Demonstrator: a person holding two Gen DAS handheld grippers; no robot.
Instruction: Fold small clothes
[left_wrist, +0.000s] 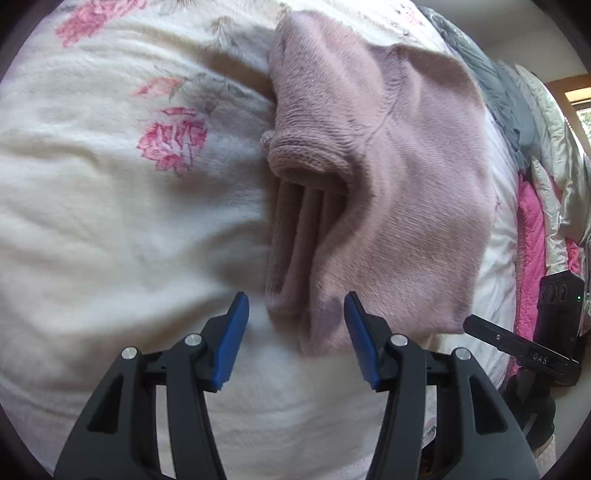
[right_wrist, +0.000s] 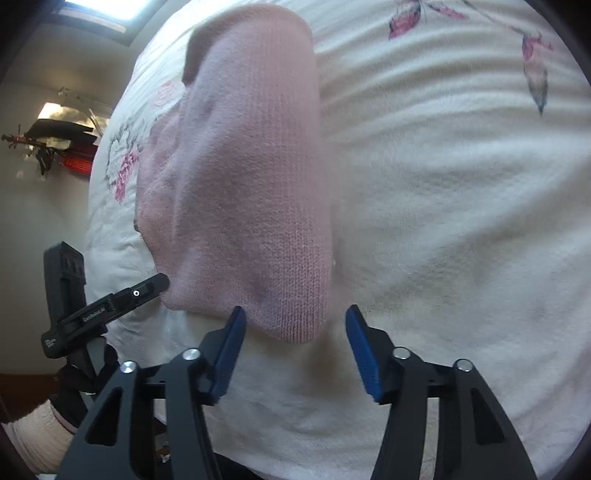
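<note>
On the white bedspread (left_wrist: 92, 221) with its pink flower print, toward 1 o'clock in the left wrist view, lies the pink knit garment (left_wrist: 388, 184), already doubled over itself: several stacked layers show at an open edge near its middle, and the top face is smooth. Folding looks well advanced, perhaps one fold or a tidy-up left; that is a judgement, since the garment's kind and full outline cannot be read. The left gripper (left_wrist: 295, 332) hangs released, blue pads apart, its tips straddling the garment's near corner at 6 o'clock without clamping it. Whether the pads brush the knit cannot be told. In the right wrist view the garment (right_wrist: 251, 184) runs from 11 o'clock down to centre, its rounded near end just ahead of the right gripper (right_wrist: 293, 339), also released and holding nothing. At 8 o'clock there, the other gripper's black finger tip sits at the garment's edge; contact is unclear. A cream sleeve (right_wrist: 33, 432) shows at 8 o'clock, cut off. At 3 o'clock in the left view, a pile of grey and pink bedding (left_wrist: 532, 229) is distorted and hard to sort.
</note>
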